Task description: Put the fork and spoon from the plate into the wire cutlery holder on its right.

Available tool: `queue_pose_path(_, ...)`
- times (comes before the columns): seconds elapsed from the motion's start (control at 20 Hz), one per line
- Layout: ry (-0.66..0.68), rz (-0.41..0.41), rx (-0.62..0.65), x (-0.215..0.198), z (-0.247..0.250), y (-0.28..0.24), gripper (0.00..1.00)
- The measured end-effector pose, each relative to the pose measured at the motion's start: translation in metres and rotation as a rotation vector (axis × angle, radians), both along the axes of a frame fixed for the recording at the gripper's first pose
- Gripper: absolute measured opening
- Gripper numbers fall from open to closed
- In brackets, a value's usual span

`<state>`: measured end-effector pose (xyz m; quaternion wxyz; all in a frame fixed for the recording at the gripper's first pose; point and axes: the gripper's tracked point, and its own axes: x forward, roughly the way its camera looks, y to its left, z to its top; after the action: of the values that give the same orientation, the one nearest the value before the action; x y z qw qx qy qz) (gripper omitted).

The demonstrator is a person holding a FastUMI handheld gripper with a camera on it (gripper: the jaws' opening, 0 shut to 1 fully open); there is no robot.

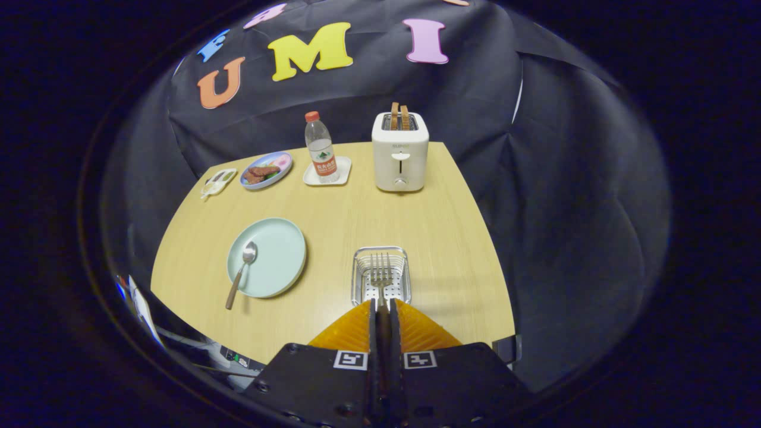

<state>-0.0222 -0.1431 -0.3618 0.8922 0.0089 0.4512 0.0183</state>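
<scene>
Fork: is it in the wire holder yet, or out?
Not released yet. The gripper is shut on the fork handle, its tines over the wire holder. The spoon lies on the plate.

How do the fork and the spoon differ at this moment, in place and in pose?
The fork is clamped by its handle in the gripper, tines over the wire cutlery holder; the spoon lies free on the pale green plate. The fork points straight ahead of the fingers; the spoon lies slanted, its handle past the plate's rim. Both have dark handles.

Fingers point(383, 318) clamp the fork point(380, 274) over the wire holder point(357, 279).
</scene>
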Motion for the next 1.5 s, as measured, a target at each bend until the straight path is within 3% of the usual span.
queue_pose_path(0.25,0.030,0.010,-0.004,0.006,-0.007,0.004,0.08)
queue_pose_path(0.3,0.025,0.010,-0.003,0.009,-0.007,0.006,0.12)
queue_pose_path(0.45,0.006,0.013,-0.005,0.016,-0.001,0.009,0.14)
queue_pose_path(0.6,-0.023,0.019,0.011,0.020,0.006,0.022,0.40)
queue_pose_path(0.65,-0.027,0.021,0.008,0.020,0.008,0.026,0.40)
queue_pose_path(0.8,-0.049,0.060,0.026,0.020,0.012,0.054,0.74)
queue_pose_path(0.95,-0.061,0.085,0.046,0.020,0.007,0.086,0.79)
queue_pose_path(1.1,-0.038,0.090,0.074,0.017,-0.006,0.120,0.99)
queue_pose_path(1.5,0.069,0.068,0.071,0.011,-0.051,0.186,0.97)
